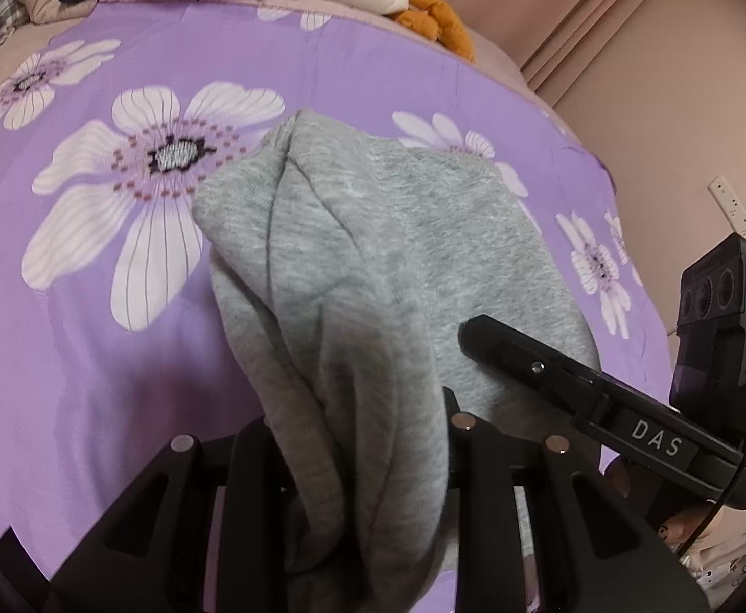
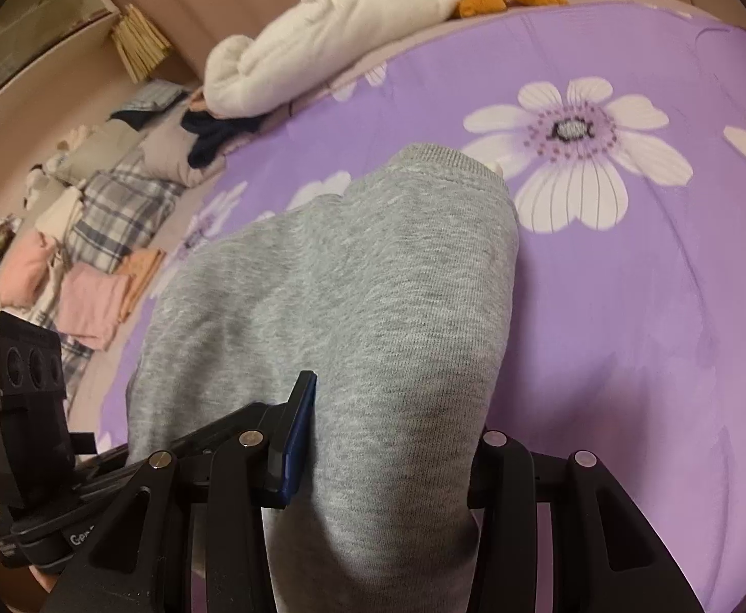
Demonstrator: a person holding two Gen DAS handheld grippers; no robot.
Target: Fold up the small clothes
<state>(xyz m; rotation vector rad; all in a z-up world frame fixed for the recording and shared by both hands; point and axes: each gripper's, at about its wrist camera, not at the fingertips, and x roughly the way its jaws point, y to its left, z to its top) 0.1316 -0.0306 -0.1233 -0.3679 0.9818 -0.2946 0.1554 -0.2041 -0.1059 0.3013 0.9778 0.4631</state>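
A small grey knit garment (image 1: 352,265) hangs over the purple flowered sheet (image 1: 92,357). My left gripper (image 1: 363,465) is shut on its near edge, bunched between the jaws. In the right wrist view the same grey garment (image 2: 352,296) drapes away from my right gripper (image 2: 378,470), which is shut on its near edge; the fingertips are hidden under the cloth. The far hem with its ribbed band (image 2: 444,158) rests on the sheet (image 2: 628,332). The right gripper's body (image 1: 603,398) shows at the right of the left wrist view.
A white and orange plush toy (image 2: 352,25) and dark clothing (image 2: 214,138) lie at the far edge of the bed. Folded pink, plaid and cream clothes (image 2: 87,276) are stacked at the left. A wall (image 1: 654,76) stands to the right.
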